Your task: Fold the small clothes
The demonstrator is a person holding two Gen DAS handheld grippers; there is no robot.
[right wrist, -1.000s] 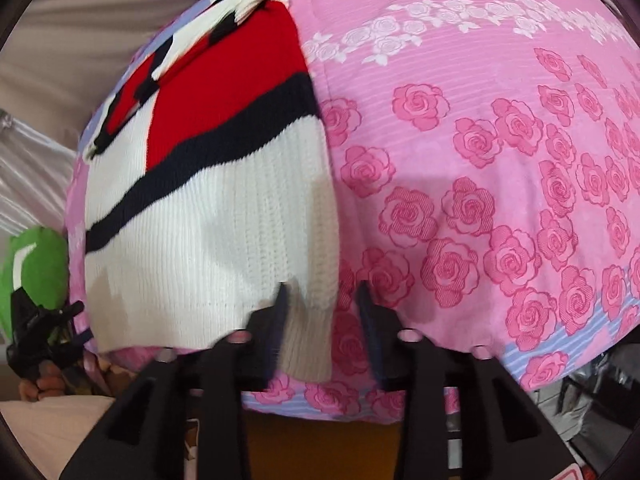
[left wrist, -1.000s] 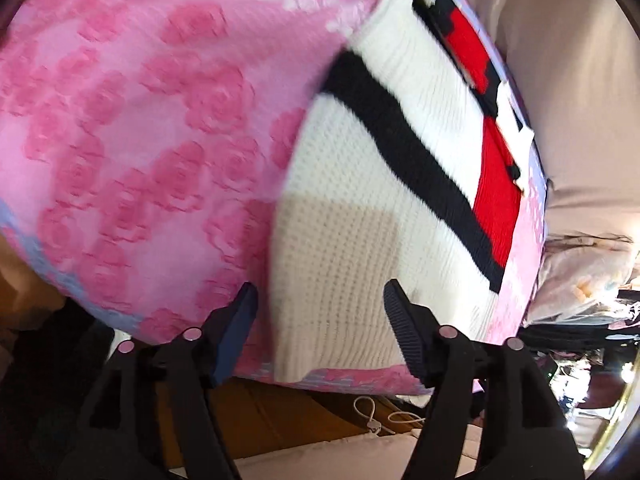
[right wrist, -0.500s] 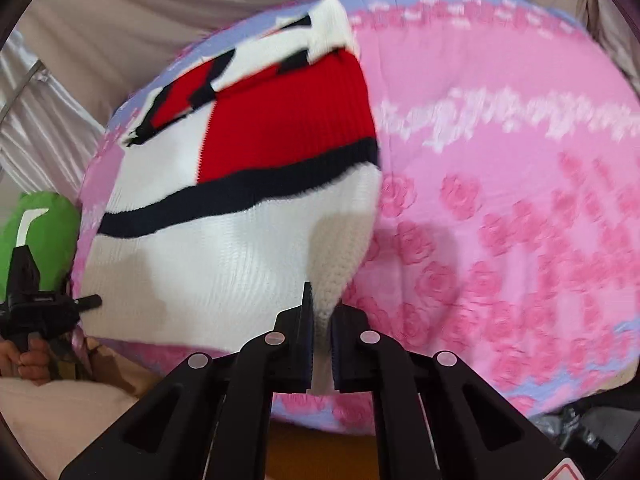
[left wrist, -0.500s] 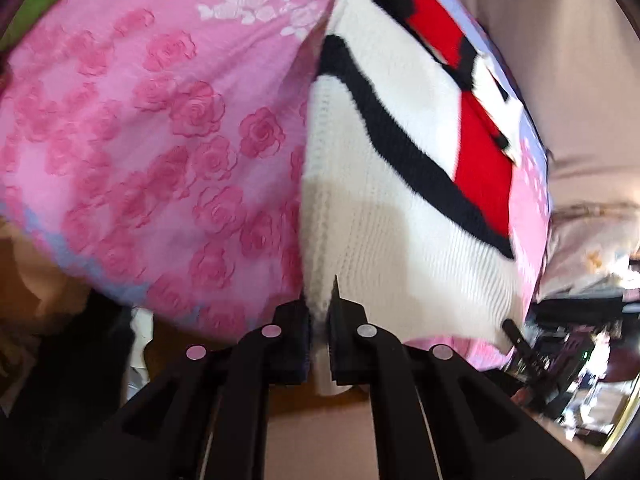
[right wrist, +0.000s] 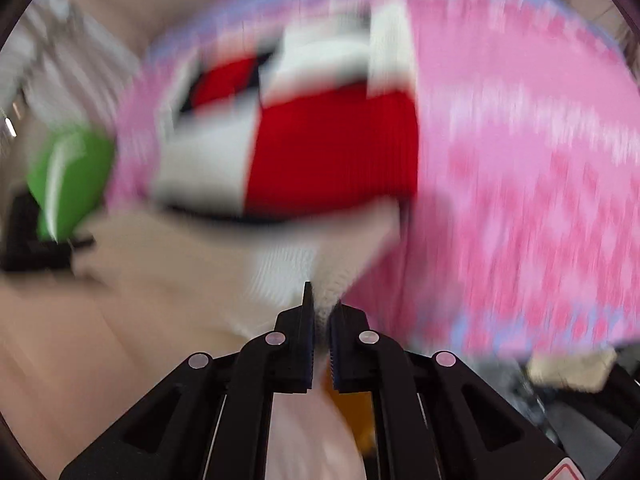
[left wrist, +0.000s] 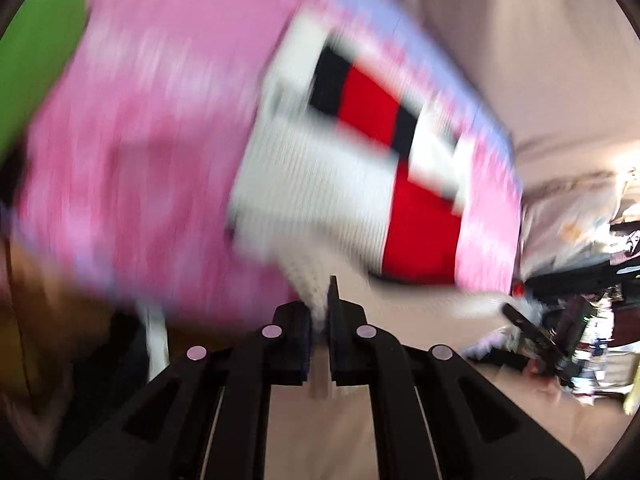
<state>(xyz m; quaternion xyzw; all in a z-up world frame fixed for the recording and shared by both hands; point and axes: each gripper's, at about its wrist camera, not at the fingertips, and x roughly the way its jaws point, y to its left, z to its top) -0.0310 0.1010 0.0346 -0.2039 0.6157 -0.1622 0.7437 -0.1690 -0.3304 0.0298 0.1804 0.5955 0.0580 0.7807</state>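
Both wrist cameras look steeply down from close above, sharing the sweater [left wrist: 312, 184] [right wrist: 332, 152] on the pink bedspread [left wrist: 152, 140] [right wrist: 520, 180].

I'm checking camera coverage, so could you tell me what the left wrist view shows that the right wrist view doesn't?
Left wrist only: the left gripper, shut on the sweater's white hem, and cluttered shelves at far right.
Right wrist only: the right gripper, shut on the hem, and a tan scrap at lower right.
Both: the sweater on the pink bedspread, plus something green, all blurred.
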